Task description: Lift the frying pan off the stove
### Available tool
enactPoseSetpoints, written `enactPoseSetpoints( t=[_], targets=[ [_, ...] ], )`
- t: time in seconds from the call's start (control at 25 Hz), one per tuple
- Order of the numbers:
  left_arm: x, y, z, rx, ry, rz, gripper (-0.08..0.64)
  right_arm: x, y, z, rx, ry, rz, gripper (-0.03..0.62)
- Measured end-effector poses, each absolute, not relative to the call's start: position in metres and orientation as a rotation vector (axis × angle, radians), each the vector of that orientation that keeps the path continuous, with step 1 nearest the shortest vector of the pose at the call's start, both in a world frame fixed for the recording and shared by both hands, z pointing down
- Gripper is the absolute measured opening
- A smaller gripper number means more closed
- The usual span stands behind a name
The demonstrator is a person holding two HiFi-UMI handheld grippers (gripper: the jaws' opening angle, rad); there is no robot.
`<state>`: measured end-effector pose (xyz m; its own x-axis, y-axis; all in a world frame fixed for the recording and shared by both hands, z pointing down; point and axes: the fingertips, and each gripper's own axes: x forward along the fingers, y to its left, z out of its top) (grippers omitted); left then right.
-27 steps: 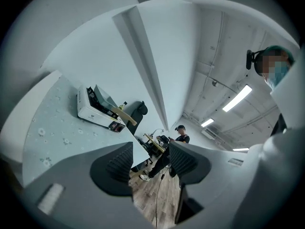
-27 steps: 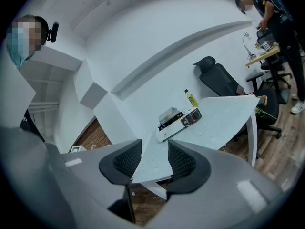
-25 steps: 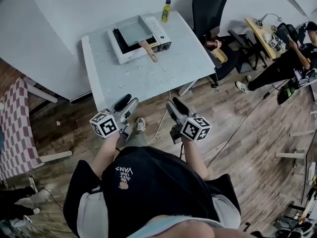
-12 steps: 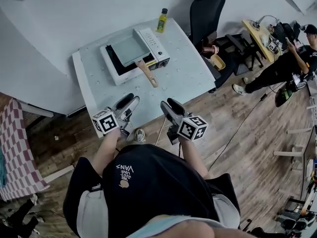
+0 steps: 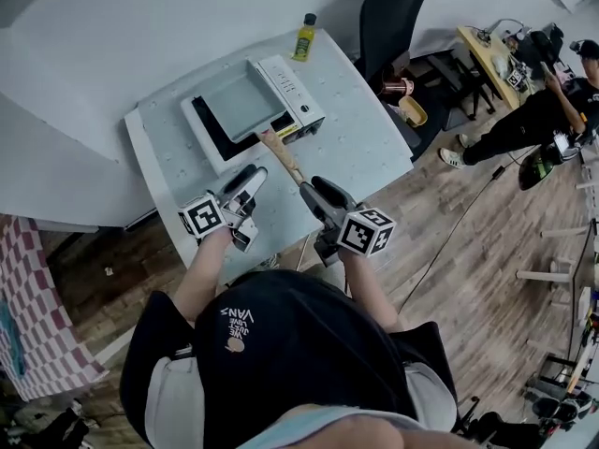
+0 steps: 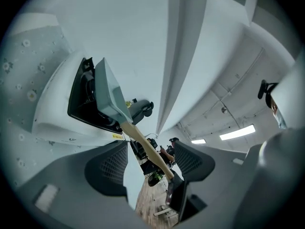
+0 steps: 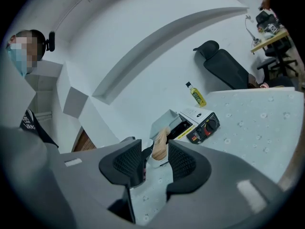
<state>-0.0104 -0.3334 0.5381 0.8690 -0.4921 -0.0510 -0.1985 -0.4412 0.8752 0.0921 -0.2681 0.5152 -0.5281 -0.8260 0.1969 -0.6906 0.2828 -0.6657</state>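
The square frying pan (image 5: 243, 103) is being supported on the burner of the portable gas stove (image 5: 298, 94) and is not lifted. The stove is being carried by the pale speckled table (image 5: 365, 152), toward its far side. The pan's wooden handle (image 5: 282, 157) is being projected past the stove's front edge, out over the table toward the person.

The jaws of the left gripper (image 6: 150, 159) are being opened and are standing wide apart. The handle is being seen in the gap between them, but neither pad is being pressed on it, so nothing is being clamped. In the head view this gripper is being held over the near part of the table, just left of the handle.

The jaws of the right gripper (image 7: 156, 162) are being held apart. The free end of the handle is being framed in the gap just beyond the fingertips, with no pad on it.

A yellow bottle (image 5: 301, 38) is being kept upright at the far edge of the table, behind the stove and apart from it. A black office chair (image 5: 391, 17) is being kept by the far right corner of the table.
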Motion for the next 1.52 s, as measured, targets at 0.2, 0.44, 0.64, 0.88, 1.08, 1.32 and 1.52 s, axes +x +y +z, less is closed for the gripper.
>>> enactPoseSetpoints(
  t=[0.2,0.44,0.64,0.88,1.08,1.32,1.52],
  targets=[
    [0.006,-0.351,0.542,1.916,-0.432,-0.439,0.294,0.083,-0.286,0.519,-1.290,2.356,-1.193,0.164],
    [0.013,-0.370,0.552,1.851,-0.479,-0.462,0.305,0.074,-0.298,0.524,-1.128,2.440,-1.307,0.166],
    [0.019,-0.386,0.555,1.819,-0.501,-0.484,0.305,0.069,-0.301,0.533,-1.018,2.480,-1.418,0.164],
    [0.030,-0.394,0.560,1.737,-0.468,-0.502,0.305,0.065,-0.300,0.535,-0.914,2.468,-1.499,0.158],
    [0.043,-0.402,0.565,1.703,-0.434,-0.477,0.305,0.067,-0.302,0.538,-0.896,2.461,-1.526,0.143],
    [0.047,-0.413,0.567,1.702,-0.471,-0.462,0.302,0.068,-0.302,0.539,-0.897,2.446,-1.543,0.143],
    [0.055,-0.417,0.573,1.691,-0.464,-0.437,0.246,0.066,-0.302,0.536,-0.889,2.435,-1.532,0.143]
  ],
)
